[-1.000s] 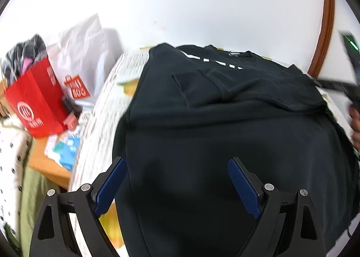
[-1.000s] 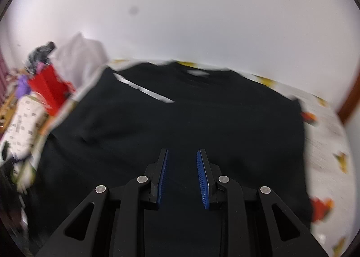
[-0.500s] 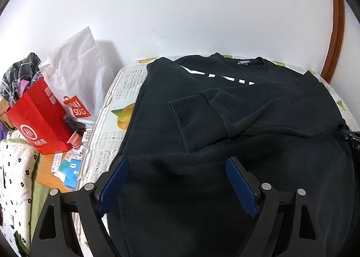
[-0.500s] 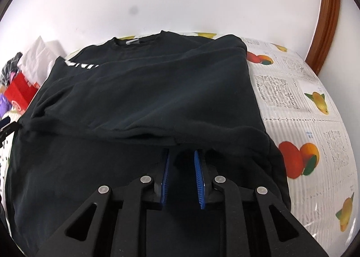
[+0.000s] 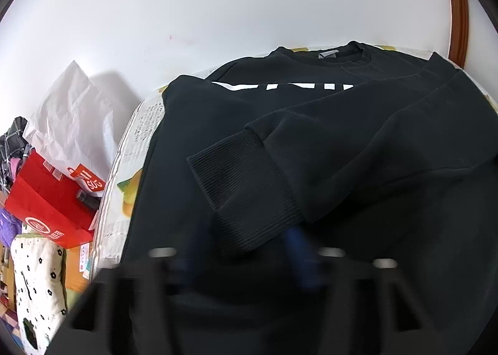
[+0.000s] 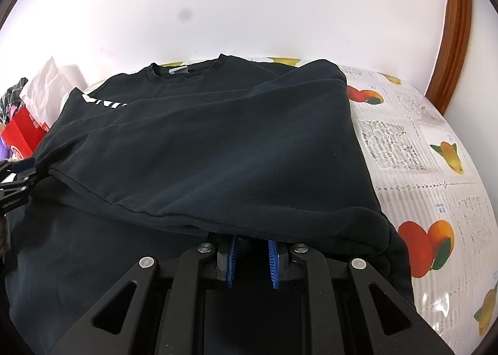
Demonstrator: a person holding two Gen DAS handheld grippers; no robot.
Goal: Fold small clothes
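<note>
Off the table's left edge lie a crumpled white plastic bag (image 5: 77, 118) and a red paper carrier bag with a white round logo (image 5: 43, 205), both clear of the work.

The task's garment, a black long-sleeved sweatshirt with white lettering across the chest (image 5: 311, 124), lies flat on a table covered by a glossy fruit-and-newsprint patterned cloth (image 6: 435, 168), neckline toward the wall. One sleeve is laid across the body, its ribbed black cuff (image 5: 246, 190) resting near the lower left of the chest.

The left gripper (image 5: 242, 249) is blurred. Its jaws are closing, with the near corner of the cuff between them. Whether the pads already press the fabric cannot be told from the frames.

The right gripper (image 6: 251, 257) sits under a folded edge of the sweatshirt along the right side. Its jaws are narrow and closing. The blue pads (image 6: 231, 258) stand apart, with dark cloth draped over their tips. A firm pinch cannot be confirmed.

Assessment: sleeve folding appears complete on at least one side, and the right side panel seems turned inward. The remaining folds of the body, including the bottom-to-collar fold, are not yet done. Progress is judged as roughly midway.
</note>
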